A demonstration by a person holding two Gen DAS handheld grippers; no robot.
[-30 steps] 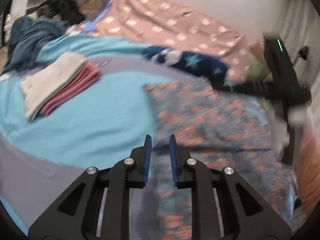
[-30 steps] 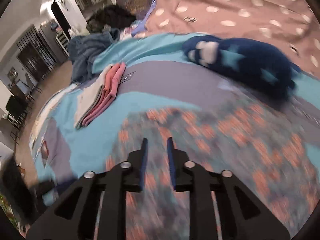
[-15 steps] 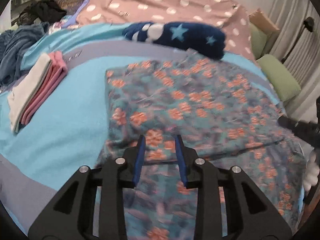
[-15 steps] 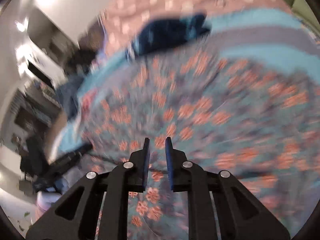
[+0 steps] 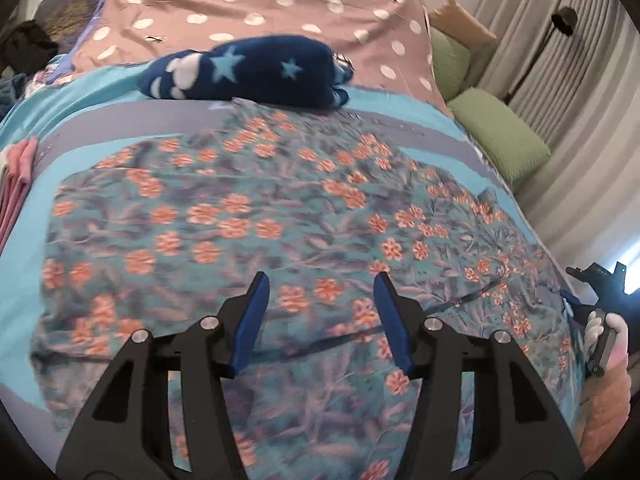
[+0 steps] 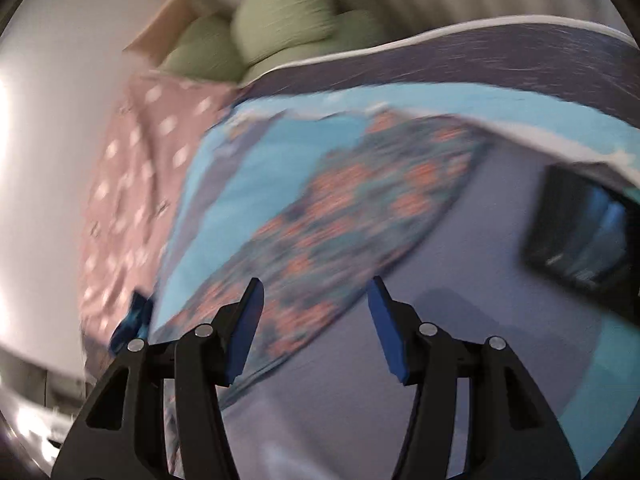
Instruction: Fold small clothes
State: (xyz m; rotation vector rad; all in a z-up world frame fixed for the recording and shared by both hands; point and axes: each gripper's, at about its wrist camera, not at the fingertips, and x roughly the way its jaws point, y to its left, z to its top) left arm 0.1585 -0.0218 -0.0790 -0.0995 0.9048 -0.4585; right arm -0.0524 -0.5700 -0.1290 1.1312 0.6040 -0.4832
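Polka-dot pink sheet [image 5: 280, 4] behind a star-patterned navy blanket [image 5: 256, 70]; green cushions [image 5: 500, 140] beside grey curtains [image 5: 560, 92]; turquoise bedspread [image 5: 24, 232].

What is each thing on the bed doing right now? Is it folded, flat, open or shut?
Flowery cloth: spread flat on the bed, one fold line showing near the front, not held.
Star blanket: bunched up behind the flowery cloth.
Pink folded clothes: stacked at the left edge, mostly out of view.
Left gripper: open, just widened, nothing between its jaws.
Right gripper: open, just widened, holding nothing.
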